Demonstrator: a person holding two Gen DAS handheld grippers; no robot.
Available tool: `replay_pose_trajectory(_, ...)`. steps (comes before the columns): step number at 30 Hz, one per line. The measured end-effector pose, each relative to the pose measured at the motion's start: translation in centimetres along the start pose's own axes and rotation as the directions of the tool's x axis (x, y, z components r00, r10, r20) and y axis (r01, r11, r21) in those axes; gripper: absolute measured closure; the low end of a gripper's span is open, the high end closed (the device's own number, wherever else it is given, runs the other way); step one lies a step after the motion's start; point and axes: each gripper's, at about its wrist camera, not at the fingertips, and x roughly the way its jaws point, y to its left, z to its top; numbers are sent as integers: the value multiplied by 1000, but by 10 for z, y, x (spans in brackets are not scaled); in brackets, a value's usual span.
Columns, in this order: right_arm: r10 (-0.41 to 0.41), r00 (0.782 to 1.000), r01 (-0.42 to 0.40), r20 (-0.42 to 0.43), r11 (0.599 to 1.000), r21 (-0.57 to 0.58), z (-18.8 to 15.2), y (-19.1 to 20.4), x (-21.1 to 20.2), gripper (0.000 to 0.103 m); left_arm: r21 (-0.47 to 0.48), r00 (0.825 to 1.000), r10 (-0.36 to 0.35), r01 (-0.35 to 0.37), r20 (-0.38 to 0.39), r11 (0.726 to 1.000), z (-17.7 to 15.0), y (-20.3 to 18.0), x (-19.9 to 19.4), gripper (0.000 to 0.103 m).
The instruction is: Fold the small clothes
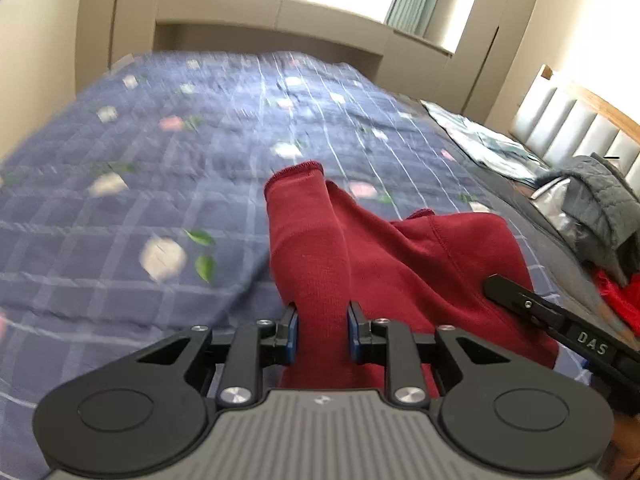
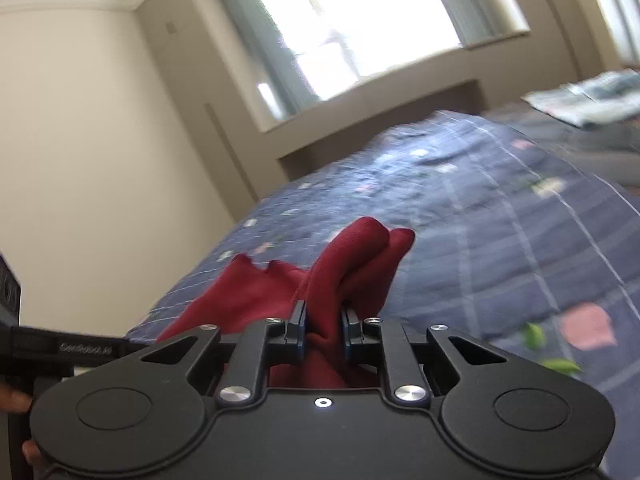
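Both grippers are holding one dark red garment (image 1: 400, 256) w/ its far part trailing on the blue checked bedspread (image 1: 132, 200). Left gripper (image 1: 322, 330) is pinching a sleeve-like tube of it btwn its blue pads. Right gripper (image 2: 324, 330) is clamping a bunched fold of it, cloth sticking up past the fingertips. Grey jacket (image 1: 600, 200) is lying at the bed's right edge.
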Motion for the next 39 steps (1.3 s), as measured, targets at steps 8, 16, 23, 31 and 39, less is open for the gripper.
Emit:
replay_pose_trajectory(8, 116, 992, -117, -41, 993, -22, -1, 62, 46, 86, -23, 990, 118, -116, 75, 993, 19, 52, -51, 77)
replay_pose_trajectory(16, 144, 973, -157, -178, 986, -63, -29, 109, 93, 86, -118, 979, 203, -197, 39, 973, 2, 115, -58, 77)
replay_pose_trajectory(23, 83, 971, -96, -223, 994, -44, -52, 100, 102, 85, -148, 979, 206, -204, -3, 968, -31, 143, -37, 75)
replay_pose_trajectory(31, 65, 971, -78, -228, 996, -48, -50, 97, 104, 69, -179, 979, 205, -203, -9, 963, -33, 147, -39, 58)
replay_pose_trajectory(39, 50, 986, -62, -160, 995, -73, -40, 109, 69, 17, -198, 978, 203, -189, 55, 962, -35, 137, -67, 21)
